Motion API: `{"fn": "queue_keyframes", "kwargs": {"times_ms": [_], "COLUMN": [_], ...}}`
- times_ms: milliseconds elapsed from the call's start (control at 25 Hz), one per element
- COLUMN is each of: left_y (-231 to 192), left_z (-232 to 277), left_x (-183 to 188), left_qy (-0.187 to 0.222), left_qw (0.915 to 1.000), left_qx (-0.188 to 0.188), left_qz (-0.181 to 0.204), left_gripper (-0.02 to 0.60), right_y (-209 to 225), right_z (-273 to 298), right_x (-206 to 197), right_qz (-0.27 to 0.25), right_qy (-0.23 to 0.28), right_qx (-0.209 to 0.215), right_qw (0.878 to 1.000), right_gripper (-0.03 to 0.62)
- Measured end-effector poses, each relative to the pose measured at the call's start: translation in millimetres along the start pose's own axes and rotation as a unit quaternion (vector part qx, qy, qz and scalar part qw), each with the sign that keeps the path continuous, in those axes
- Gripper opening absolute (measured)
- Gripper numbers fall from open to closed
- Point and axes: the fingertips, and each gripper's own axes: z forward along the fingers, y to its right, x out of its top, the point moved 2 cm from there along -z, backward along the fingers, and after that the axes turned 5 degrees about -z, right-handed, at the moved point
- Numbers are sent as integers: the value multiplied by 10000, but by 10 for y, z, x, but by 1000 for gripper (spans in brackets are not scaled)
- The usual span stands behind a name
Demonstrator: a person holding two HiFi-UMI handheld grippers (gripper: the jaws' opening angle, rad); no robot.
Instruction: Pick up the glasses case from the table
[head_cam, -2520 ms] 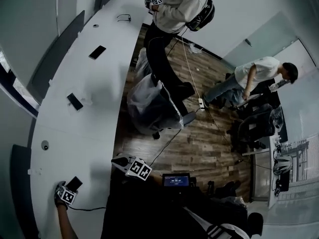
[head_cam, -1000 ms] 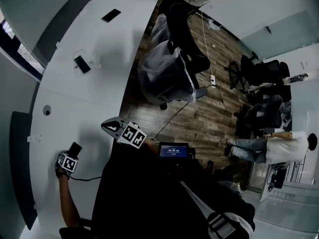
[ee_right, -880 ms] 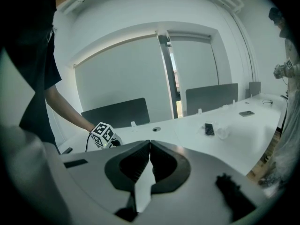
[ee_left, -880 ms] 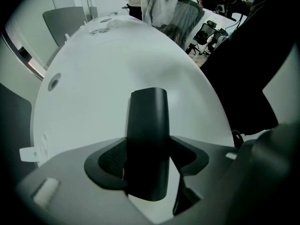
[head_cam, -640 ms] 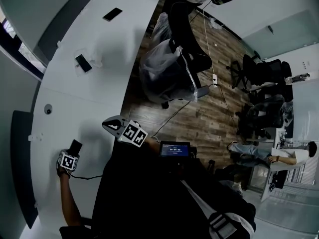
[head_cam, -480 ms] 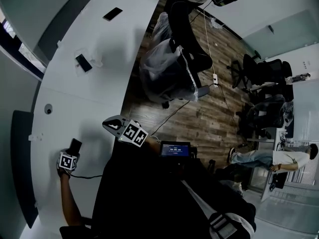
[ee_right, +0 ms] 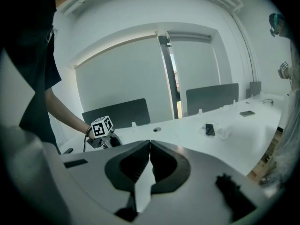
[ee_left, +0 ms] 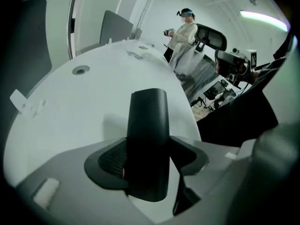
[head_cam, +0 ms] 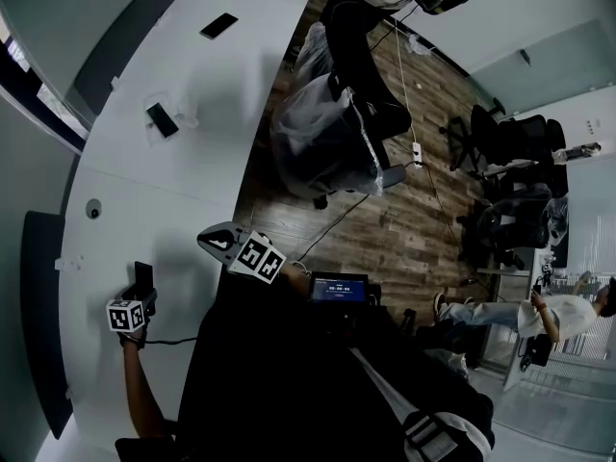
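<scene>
The glasses case [ee_left: 149, 121] is a dark, oblong box that stands up between the jaws of my left gripper [ee_left: 147, 165], which is shut on its lower end. In the head view the case [head_cam: 143, 275] is held just above the white table [head_cam: 144, 229] at the lower left, ahead of the left gripper's marker cube [head_cam: 126, 315]. My right gripper [head_cam: 218, 242] hovers over the table's near edge, to the right of the left one. Its jaws [ee_right: 150, 144] are shut with nothing between them. The right gripper view shows the left gripper's cube [ee_right: 101, 127] across the table.
Two dark phones [head_cam: 161, 119] [head_cam: 218, 26] lie farther along the long white table, and a round grommet [head_cam: 92, 208] sits near the left edge. A plastic-covered chair [head_cam: 322, 142] stands beside the table. A dark partition [head_cam: 38, 306] borders the left. People stand on the wooden floor.
My left gripper has risen off the table with the case and rolled, so the case now points away along the table. The right gripper has stayed put.
</scene>
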Motion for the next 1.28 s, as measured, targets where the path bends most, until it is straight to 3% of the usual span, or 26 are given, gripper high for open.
{"fn": "queue_keyframes", "kwargs": {"times_ms": [200, 360, 520, 680, 840, 1000, 1280], "left_y": [218, 374, 433, 491, 475, 397, 456], "left_z": [-174, -357, -612, -908, -1230, -999, -934], "left_x": [193, 335, 460, 598, 581, 525, 599], "left_qy": [795, 1529, 2429, 3193, 3404, 3588, 3569], "left_qw": [9957, 9830, 9553, 9245, 9136, 8998, 8990], "left_qx": [-237, -488, -721, -964, -771, -977, -1117], "left_qz": [-413, -886, -1523, -1845, -2085, -2281, -2281], "left_gripper": [291, 291, 291, 292, 291, 291, 293], "right_y": [-33, -58, -84, -101, -196, -179, -155], "right_z": [16, 55, 85, 122, 290, 156, 74], "right_x": [-1, 13, 35, 37, 86, 78, 83], "right_qz": [-38, -85, -126, -195, -492, -748, -779], "right_qy": [-10, -9, -6, -18, 60, -5, -11], "right_qx": [57, 119, 190, 215, 305, 388, 364], "right_qw": [10000, 9999, 9997, 9996, 9983, 9964, 9963], "right_gripper": [8, 8, 8, 8, 6, 6, 6]}}
